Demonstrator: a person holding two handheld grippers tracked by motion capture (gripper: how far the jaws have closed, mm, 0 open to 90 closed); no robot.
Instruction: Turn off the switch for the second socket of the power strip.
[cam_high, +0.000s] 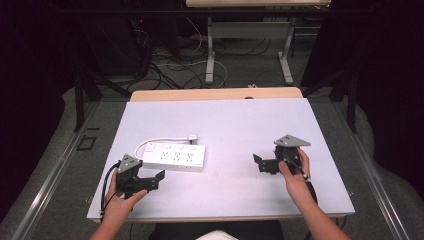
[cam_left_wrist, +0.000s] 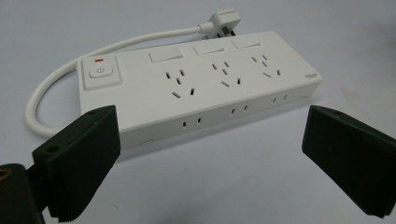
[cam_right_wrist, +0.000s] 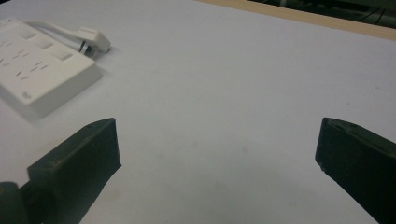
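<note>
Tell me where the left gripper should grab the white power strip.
Probably grip the power strip across its narrow width at the bare end past the last sockets, coming from above. It lies flat, and its long straight sides suit the left gripper, whose jaws stand open just short of it.

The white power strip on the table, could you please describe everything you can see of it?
The power strip is a flat white block, plastic by its look, lying face up on the white table top. Its face carries three socket groups, three rocker switches and a power button under a small red mark. A short white cable loops from one end to its plug, which lies unplugged just behind it. Nothing else touches it.
</note>
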